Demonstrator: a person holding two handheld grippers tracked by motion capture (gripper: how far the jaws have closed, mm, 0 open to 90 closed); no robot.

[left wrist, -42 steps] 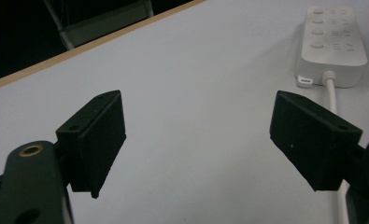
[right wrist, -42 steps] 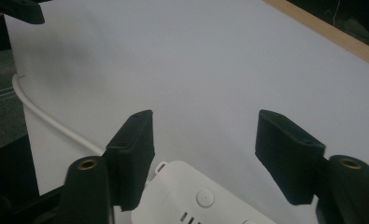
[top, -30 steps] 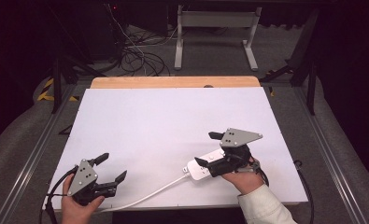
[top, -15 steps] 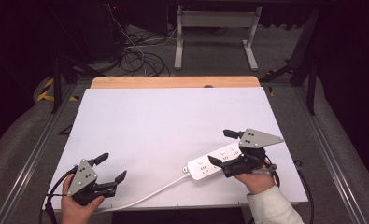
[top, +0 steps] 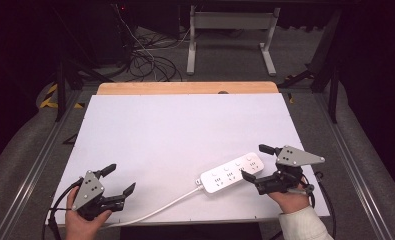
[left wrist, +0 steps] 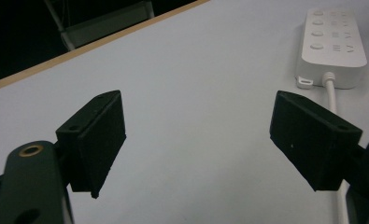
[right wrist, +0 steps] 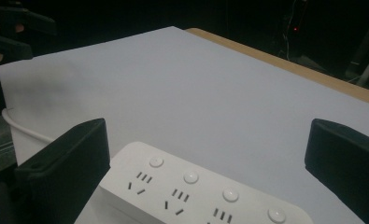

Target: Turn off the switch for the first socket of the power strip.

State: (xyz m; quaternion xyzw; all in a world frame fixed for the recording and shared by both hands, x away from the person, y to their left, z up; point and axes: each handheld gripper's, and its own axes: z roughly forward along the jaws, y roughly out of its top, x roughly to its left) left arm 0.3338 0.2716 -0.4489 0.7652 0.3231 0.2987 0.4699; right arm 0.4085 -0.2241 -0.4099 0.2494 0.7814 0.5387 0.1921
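A white plastic power strip with four round buttons lies flat near the front right of the white-topped bench, its white cord running toward the front edge. The right tool, jaws spread wide, sits at the strip's right end, holding nothing. The left tool rests at the front left corner, well apart, jaws also spread and empty.
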